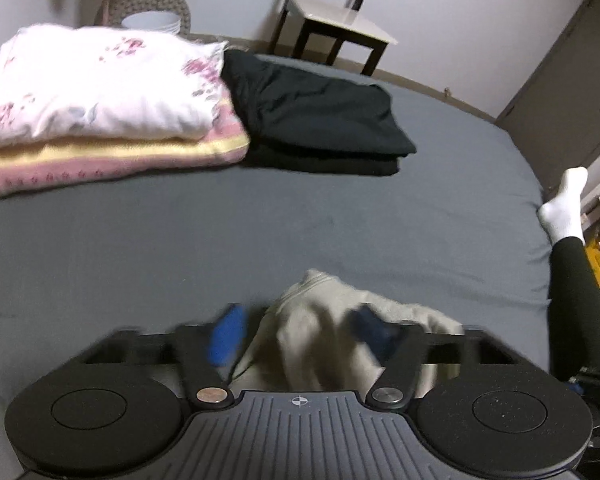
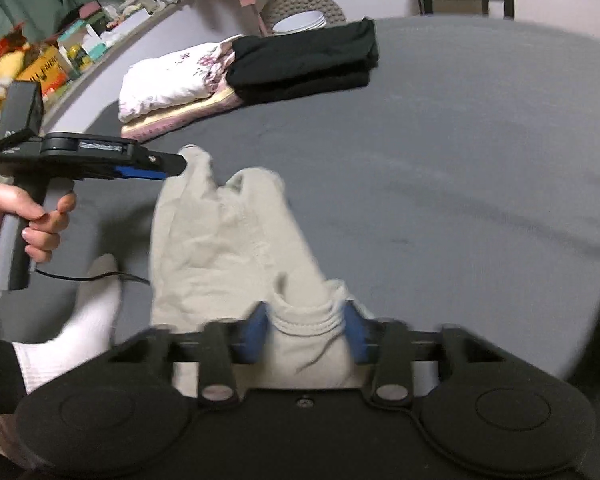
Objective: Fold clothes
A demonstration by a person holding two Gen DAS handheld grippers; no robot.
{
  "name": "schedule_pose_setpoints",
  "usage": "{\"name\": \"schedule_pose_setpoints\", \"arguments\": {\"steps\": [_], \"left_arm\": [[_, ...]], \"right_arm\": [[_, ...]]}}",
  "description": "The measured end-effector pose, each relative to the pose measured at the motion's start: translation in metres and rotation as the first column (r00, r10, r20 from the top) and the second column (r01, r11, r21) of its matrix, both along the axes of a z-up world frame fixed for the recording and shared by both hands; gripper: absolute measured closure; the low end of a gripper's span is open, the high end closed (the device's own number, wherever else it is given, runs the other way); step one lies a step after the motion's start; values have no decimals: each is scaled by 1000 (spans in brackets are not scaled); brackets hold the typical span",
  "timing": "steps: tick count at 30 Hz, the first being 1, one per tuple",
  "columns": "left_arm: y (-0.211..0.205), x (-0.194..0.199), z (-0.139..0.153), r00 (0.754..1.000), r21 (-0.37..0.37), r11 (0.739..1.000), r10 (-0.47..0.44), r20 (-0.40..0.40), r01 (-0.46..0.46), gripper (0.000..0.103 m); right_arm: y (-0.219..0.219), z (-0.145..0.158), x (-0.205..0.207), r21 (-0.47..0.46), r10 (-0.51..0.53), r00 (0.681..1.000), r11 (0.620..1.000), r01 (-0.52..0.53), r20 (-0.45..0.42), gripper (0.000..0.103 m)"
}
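Both grippers, left gripper (image 1: 296,330) and right gripper (image 2: 306,332), clamp beige garment (image 2: 228,236).

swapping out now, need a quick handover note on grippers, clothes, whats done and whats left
Left gripper: shut on one end of the crumpled beige fabric garment.
Right gripper: shut on the garment's ribbed hem.
The garment lies on the grey bed sheet, unfolded.
Done: folded white floral and pink pile, folded black pile beside it.
Left: spread and fold the beige one.
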State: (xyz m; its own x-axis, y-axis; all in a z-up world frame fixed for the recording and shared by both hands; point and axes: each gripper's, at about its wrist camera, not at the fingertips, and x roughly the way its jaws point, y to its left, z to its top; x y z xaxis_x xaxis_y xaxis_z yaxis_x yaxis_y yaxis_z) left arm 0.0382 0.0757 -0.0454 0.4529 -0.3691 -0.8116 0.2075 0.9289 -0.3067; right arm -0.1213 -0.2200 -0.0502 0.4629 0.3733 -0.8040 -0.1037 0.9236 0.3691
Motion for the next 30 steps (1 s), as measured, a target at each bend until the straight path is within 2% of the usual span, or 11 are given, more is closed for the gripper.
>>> {"name": "schedule_pose_setpoints", "arguments": {"steps": [4,9,11,14,17,19,20,22,24,26,30], "left_arm": [[8,-11,2,998,-68,996,-57,33,60,100],[12,-41,3,973,-44,973,-222,61,225,100],[15,-52,5,963,-9,965,-260,69,261,100],[23,-54,13,968,5,973,-231,100,232,99],[33,-44,21,985,-122,980,-149,82,158,98],[31,-39,22,991,-166,978,-115,65,124,82],[30,-36,21,993,-180,978,-101,57,109,75],[21,-33,22,994,-154,983,-89,69,99,30],[11,-32,22,992,-118,991,-47,117,61,6],[6,-27,21,990,-106,994,-10,142,25,4],[-2,-5,7,997,-103,994,39,74,-32,4]], "right_arm": [[26,-4,-16,-5,36,997,999,-35,70,87],[63,4,-49,-5,198,970,980,-199,141,88],[76,1,-60,29,260,960,964,-264,105,88],[97,-7,-73,109,345,937,931,-348,50,91],[117,-12,-86,157,417,909,897,-414,15,91],[118,-4,-88,101,411,910,905,-414,51,84],[115,2,-88,80,392,917,914,-397,74,71],[92,16,-80,76,298,947,948,-308,120,55],[66,27,-71,84,182,971,977,-196,155,46],[34,32,-58,88,33,988,995,-47,152,33],[-22,21,-34,120,-219,974,970,212,53,31]]}}
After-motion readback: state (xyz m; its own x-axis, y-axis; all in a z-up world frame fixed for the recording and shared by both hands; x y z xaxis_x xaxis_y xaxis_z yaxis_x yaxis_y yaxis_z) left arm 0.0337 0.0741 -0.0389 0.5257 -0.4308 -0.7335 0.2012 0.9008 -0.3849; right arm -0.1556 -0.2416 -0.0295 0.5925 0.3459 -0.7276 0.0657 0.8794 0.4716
